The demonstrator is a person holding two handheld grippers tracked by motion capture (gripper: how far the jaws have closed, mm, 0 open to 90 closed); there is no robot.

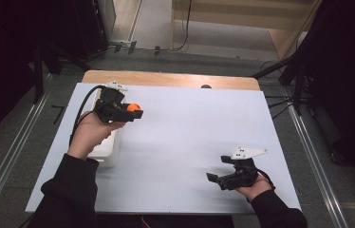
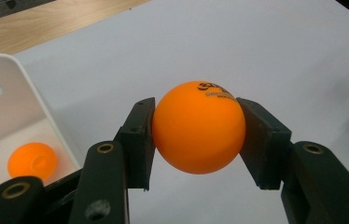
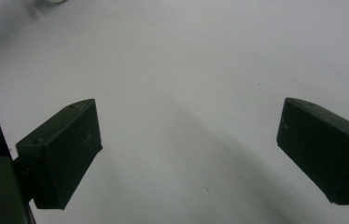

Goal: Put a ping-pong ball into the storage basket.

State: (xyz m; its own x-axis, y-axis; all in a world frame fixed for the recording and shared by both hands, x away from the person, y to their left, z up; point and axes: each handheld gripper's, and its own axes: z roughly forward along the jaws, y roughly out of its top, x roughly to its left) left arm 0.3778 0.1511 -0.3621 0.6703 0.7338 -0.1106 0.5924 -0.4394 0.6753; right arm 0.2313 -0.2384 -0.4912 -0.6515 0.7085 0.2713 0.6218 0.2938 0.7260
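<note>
Left gripper (image 2: 196, 135): jaws clamped on an orange ball (image 2: 198, 127), beside the white bin (image 2: 21, 93). Right gripper (image 3: 189, 149): jaws spread wide, nothing between them, over the tabletop (image 3: 186, 70).

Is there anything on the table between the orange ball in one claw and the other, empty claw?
No, nothing: in the high view only bare white table lies between the orange ball and the right gripper.

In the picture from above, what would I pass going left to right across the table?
White bin → left gripper clamped on an orange ball → bare white table → right gripper, jaws apart and holding nothing.
</note>
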